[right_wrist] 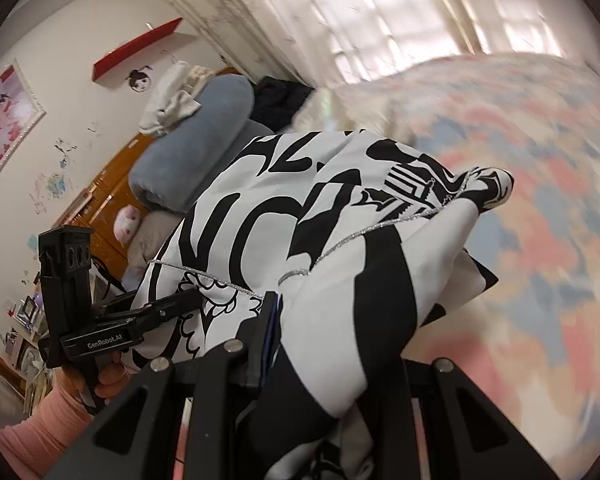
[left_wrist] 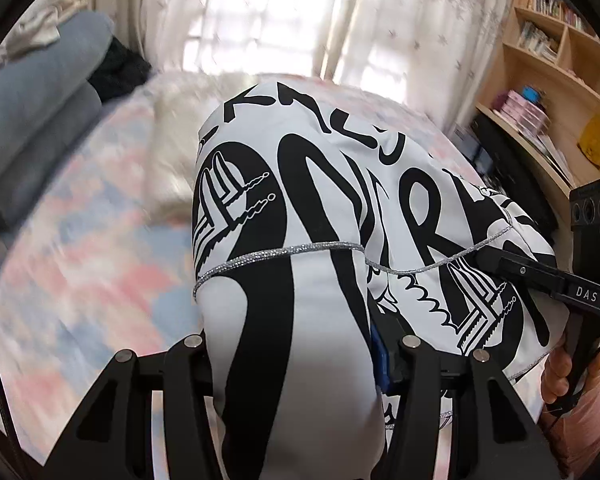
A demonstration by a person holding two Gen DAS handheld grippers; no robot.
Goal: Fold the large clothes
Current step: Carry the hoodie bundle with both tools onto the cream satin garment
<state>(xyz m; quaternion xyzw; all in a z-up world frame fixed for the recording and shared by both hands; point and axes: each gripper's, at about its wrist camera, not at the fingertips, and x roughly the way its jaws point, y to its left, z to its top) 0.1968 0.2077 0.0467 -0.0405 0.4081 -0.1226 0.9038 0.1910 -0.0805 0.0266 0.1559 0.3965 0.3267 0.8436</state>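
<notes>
I have both tools clamped on the one garment (left_wrist: 300,208), a white piece with bold black lettering and a thin silver trim line, and it hangs bunched between them above the bed (left_wrist: 80,248). In the left wrist view the left tool (left_wrist: 300,344) grips a thick gathered fold of the cloth between its fingers (left_wrist: 410,360), the fabric filling the gap. To the right in that view, the right tool (left_wrist: 496,262) bites the cloth's edge near the silver trim, with a hand (left_wrist: 560,372) and a pink sleeve (left_wrist: 592,420) below it. From the right wrist view, the right tool (right_wrist: 324,344) pinches a fold against its left finger (right_wrist: 260,344); the right finger is hidden under the fabric, I think. The left tool (right_wrist: 196,300) shows at the left there, nipping the garment's near edge. The cloth spills from the bed's near edge toward its middle, over a pink and blue cover. At the head of the bed lie grey pillows (right_wrist: 196,140), and a bookshelf (left_wrist: 556,40) stands beyond its right side.
</notes>
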